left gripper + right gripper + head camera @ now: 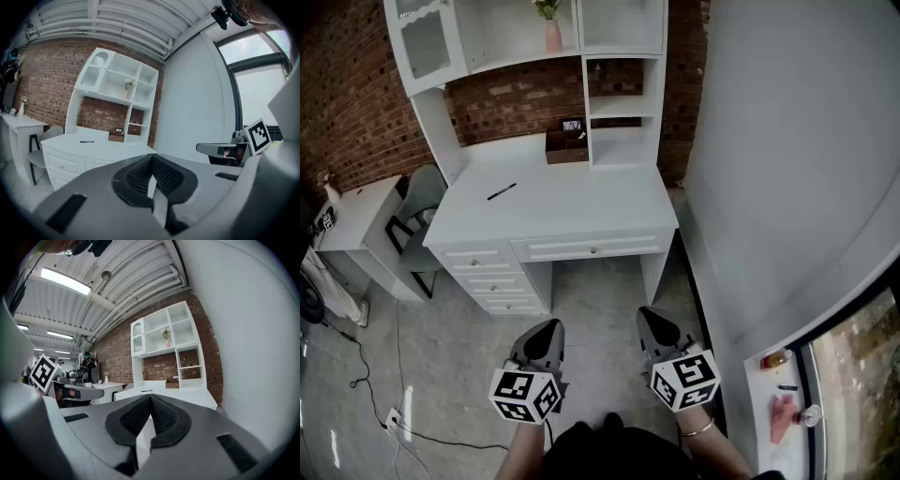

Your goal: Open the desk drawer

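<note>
A white desk [553,202] with a shelf unit on top stands against a brick wall. Its wide centre drawer [592,249] is closed and has a small knob; a stack of narrower closed drawers [487,277] sits to its left. My left gripper [549,326] and right gripper [649,314] hover side by side over the floor, well short of the desk, both pointing toward it. Each is shut with nothing between its jaws. The left gripper view has its jaw tips [151,157] meeting in front of the desk [93,147]. In the right gripper view, the jaw tips [151,397] also meet.
A black pen [501,191] and a brown box [567,147] lie on the desktop. A grey chair [417,220] and a small white side table [356,220] stand to the left. A white wall [787,187] runs close on the right. A cable [375,375] trails across the floor.
</note>
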`<state>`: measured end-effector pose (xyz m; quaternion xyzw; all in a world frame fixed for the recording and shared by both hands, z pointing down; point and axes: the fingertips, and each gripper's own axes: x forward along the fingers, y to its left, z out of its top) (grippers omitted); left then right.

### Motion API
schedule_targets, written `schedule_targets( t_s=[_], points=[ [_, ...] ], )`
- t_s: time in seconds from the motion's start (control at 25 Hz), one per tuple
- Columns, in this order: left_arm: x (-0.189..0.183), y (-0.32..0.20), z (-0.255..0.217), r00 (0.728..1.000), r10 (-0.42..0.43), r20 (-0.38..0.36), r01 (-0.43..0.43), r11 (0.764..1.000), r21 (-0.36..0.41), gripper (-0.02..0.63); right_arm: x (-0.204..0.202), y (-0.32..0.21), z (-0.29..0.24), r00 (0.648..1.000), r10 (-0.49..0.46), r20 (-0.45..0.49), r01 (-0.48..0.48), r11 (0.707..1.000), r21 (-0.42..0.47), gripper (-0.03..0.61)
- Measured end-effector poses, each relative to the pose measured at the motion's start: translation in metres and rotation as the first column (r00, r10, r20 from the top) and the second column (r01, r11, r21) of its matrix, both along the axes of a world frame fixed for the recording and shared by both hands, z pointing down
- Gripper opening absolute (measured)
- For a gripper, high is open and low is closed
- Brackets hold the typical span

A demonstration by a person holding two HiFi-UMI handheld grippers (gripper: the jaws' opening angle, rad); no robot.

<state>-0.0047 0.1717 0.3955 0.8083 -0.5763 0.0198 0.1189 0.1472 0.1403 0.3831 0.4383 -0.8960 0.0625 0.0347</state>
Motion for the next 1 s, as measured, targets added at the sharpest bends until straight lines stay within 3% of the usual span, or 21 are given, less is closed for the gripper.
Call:
schedule_targets(
  t_s=[0.52, 1.0],
  points=[
    [0.018, -0.004, 0.022, 1.0, 0.017, 0.004, -0.016, 0.998, -0.055, 0.008, 0.016, -0.01, 0.039, 1.0, 0.013, 0.009, -0.012, 0.996, -0.093, 0.005],
    [-0.006, -0.051, 0.036, 1.0, -0.002, 0.018, 0.004, 0.994, -0.105, 0.009, -0.007, -0.067, 0.064, 1.0, 0.011, 0.001, -0.01, 0.987, -0.161, 0.005]
  ],
)
